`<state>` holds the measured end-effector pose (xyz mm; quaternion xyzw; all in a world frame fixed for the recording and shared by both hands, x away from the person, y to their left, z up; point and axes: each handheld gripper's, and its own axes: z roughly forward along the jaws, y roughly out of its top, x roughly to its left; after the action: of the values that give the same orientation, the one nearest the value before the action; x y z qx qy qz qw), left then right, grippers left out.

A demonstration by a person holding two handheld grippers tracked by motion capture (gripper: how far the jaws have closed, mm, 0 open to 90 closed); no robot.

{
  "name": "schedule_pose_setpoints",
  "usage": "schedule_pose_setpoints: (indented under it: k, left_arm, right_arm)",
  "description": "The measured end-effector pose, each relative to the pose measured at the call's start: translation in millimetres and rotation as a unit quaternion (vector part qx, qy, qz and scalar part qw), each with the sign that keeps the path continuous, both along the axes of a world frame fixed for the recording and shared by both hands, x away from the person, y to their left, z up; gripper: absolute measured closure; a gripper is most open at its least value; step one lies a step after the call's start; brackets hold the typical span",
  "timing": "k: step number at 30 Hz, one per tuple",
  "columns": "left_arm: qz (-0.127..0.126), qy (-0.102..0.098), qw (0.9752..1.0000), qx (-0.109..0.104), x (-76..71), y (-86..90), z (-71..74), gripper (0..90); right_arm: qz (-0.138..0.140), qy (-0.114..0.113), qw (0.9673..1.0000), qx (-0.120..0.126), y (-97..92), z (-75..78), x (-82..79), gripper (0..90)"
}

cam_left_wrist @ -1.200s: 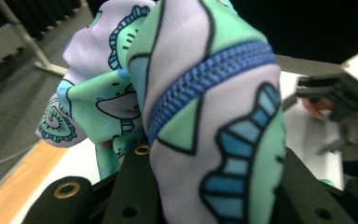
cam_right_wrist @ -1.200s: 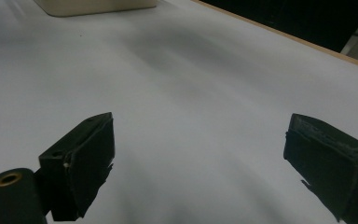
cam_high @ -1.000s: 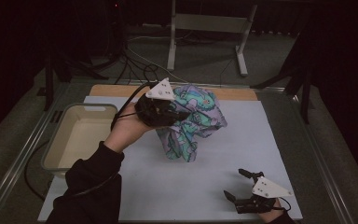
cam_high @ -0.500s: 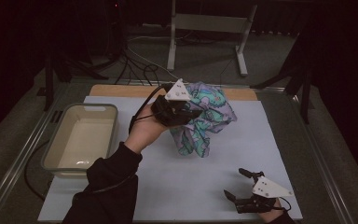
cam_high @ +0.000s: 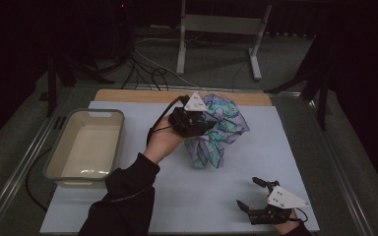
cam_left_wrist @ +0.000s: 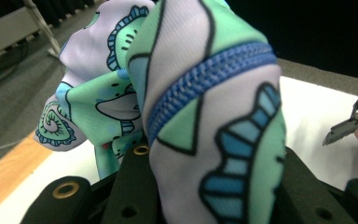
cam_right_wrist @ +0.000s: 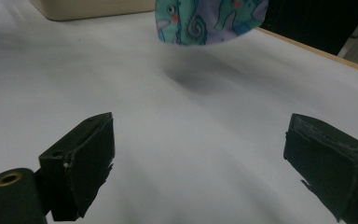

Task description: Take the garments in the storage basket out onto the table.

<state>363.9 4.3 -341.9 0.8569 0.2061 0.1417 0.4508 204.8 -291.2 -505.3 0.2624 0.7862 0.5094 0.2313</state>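
A bunched cloth (cam_high: 222, 132) printed in teal, lilac and blue hangs over the middle of the white mat (cam_high: 256, 162). My left gripper (cam_high: 206, 127) is shut on its upper part. In the left gripper view a fold of the cloth (cam_left_wrist: 205, 102) with a blue zipper (cam_left_wrist: 209, 74) is clamped between the black jaws of the left gripper (cam_left_wrist: 205, 191). In the right gripper view the cloth's lower edge (cam_right_wrist: 205, 21) hangs above its own shadow on the mat. My right gripper (cam_high: 248, 192) rests near the front right corner, open, with nothing between its jaws (cam_right_wrist: 200, 154).
A beige plastic bin (cam_high: 86, 114) stands at the left of the mat, and its wall (cam_right_wrist: 88, 7) also appears in the right gripper view. A wooden strip (cam_high: 128, 95) runs along the far edge. Metal stand legs and cables lie on the floor beyond.
My left hand has carried the cloth to the right and a little lower over the mat. The right gripper has stayed where it was.
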Motion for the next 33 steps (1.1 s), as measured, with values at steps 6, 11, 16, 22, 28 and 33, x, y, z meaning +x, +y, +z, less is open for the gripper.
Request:
schedule_pose_setpoints:
  k: [6,11,16,22,28,33]
  left_arm:
    - [0.0,0.01,0.9999,0.006,6.1,-9.5,-20.8,71.2]
    - [-0.005,0.032,0.9993,0.018,12.6,-17.4,-37.0,70.7]
    - [-0.004,0.069,0.9971,0.033,20.7,-24.2,-54.5,68.1]
    - [0.013,0.103,0.9931,0.056,23.9,-32.8,-69.9,34.2]
    - [0.008,0.085,0.9957,0.035,16.7,-30.4,-54.7,14.3]
    - [-0.011,0.079,0.9964,0.028,10.7,-28.0,-46.2,8.2]
  right_arm:
    - [-0.003,0.001,1.0,0.001,-0.5,0.0,0.3,8.9]
    - [-0.004,0.0,1.0,0.002,-1.3,0.3,0.4,9.0]
    - [-0.004,0.001,1.0,0.001,-1.5,-0.1,0.3,9.0]
    - [-0.005,0.0,1.0,-0.001,-1.8,-0.4,0.5,9.0]
    - [-0.007,0.001,1.0,-0.001,-1.1,-0.5,0.4,9.0]
    - [-0.006,0.002,1.0,-0.001,-1.2,-0.5,0.2,9.0]
